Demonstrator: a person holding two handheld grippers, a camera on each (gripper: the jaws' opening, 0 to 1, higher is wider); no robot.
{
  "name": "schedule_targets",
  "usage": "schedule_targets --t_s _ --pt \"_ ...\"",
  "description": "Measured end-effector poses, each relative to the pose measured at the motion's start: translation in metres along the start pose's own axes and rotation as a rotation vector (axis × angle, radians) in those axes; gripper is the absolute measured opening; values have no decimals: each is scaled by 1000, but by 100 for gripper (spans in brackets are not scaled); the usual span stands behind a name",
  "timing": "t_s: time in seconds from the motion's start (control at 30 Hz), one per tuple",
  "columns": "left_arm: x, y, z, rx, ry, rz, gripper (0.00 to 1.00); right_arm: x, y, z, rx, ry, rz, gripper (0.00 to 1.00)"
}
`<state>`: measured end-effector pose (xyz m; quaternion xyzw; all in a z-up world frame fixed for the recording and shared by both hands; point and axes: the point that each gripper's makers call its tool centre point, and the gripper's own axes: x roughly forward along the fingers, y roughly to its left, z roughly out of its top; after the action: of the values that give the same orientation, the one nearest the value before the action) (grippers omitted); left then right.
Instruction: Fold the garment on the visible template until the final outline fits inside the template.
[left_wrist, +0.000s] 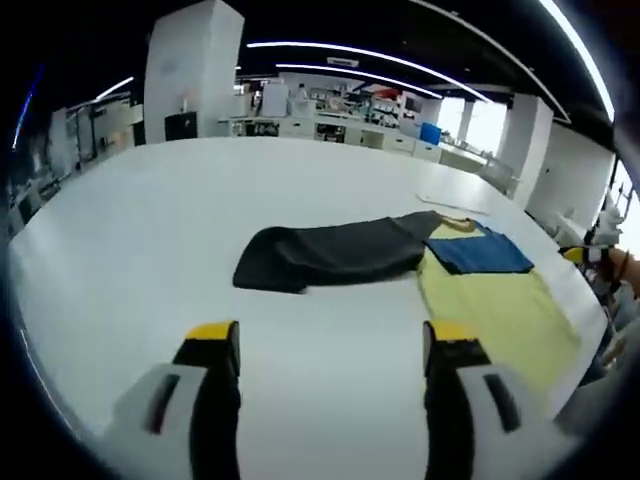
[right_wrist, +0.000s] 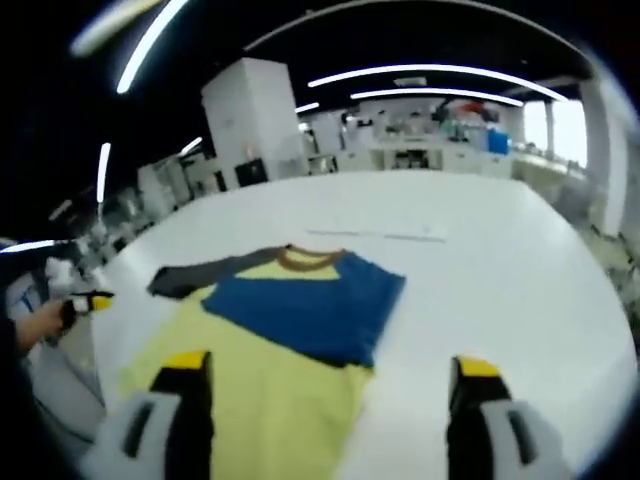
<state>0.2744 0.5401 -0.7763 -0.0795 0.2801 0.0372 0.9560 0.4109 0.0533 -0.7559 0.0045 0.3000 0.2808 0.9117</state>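
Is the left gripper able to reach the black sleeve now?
Probably yes. The left gripper is open and faces the black sleeve, with only bare white table between them.

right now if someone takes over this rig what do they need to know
Left gripper: jaws open, holding nothing, above the white table.
Right gripper: jaws open, holding nothing, over the near edge of the garment.
Garment: yellow shirt with a brown collar lying flat on the table, its blue sleeve folded over the chest and its dark sleeve stretched out sideways.
Done: one sleeve looks folded in.
Left: fold in the dark sleeve, then fold the body. I cannot make out a template outline from these views, so check the fit before stopping.
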Motion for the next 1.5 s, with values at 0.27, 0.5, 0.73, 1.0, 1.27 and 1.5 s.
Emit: schedule_targets --t_s 0.27,0.5,0.73,1.0,1.27,1.5 --pt "21 6 6 -49 -28 81 49 -18 7 1 -22 -6 8 100" --pt "48 15 4 -86 -29 157 39 -34 23 -1 -35 -4 38 100" --pt "71 21 8 -130 -30 196 33 -42 22 -9 -32 7 34 100" --pt "83 25 -2 -154 -29 229 24 -49 15 -19 -37 31 -11 100" --pt "98 32 -3 -204 -43 250 20 -52 13 -19 -16 21 -32 99" --pt "97 43 -5 -240 -50 339 14 -53 11 -24 -33 40 -58 98"
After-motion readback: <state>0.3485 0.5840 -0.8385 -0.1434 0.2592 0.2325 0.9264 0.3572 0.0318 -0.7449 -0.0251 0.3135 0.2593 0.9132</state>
